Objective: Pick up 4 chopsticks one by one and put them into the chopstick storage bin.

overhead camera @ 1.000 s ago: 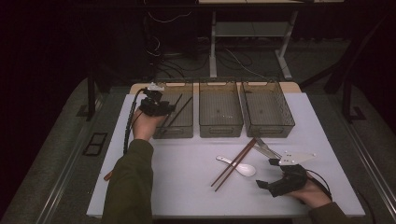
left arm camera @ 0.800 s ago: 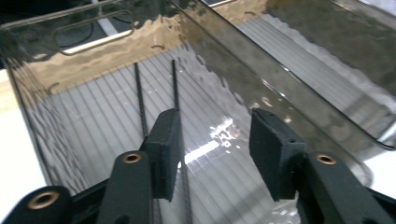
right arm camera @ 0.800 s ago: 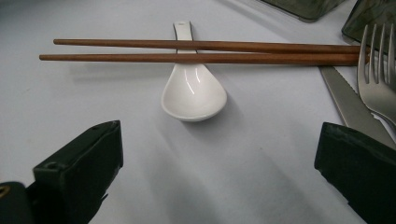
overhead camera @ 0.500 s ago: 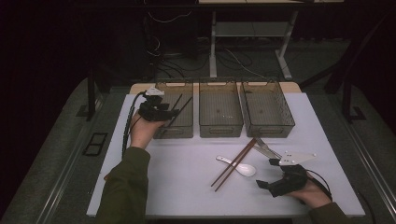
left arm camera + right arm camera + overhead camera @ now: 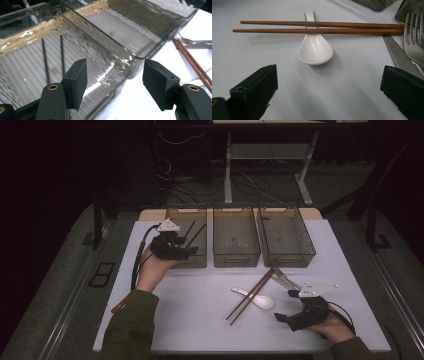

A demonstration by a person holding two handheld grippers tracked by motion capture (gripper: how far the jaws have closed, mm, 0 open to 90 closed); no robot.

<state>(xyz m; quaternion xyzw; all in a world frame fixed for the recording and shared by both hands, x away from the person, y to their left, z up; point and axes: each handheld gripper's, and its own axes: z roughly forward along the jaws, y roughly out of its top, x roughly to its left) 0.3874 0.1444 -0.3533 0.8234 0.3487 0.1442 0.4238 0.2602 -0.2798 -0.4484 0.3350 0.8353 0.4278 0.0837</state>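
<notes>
Since the earlier frames the left claw (image 5: 192, 251) had drawn back from above the left bin (image 5: 186, 215) toward the person and now hung over that bin's near right corner. Its jaws had just been opening and stood spread, with nothing between them. Two dark chopsticks (image 5: 52, 58) lay inside the left bin, side by side on its ribbed floor, their upper ends leaning toward the far wall in the high view. The middle bin (image 5: 236, 257) and the right bin (image 5: 286, 260) stood just beside it in a row along the far part of the white worktop (image 5: 190, 320).

The right claw (image 5: 284, 319) rested low on the worktop near its right front, jaws spread wide and empty. In front of it lay a white ceramic soup spoon (image 5: 315, 51), with a pair of brown wooden chopsticks (image 5: 319, 27) lying across its handle. A steel fork (image 5: 415, 42) and a serrated knife (image 5: 398, 56) lay touching the chopsticks' thick ends.
</notes>
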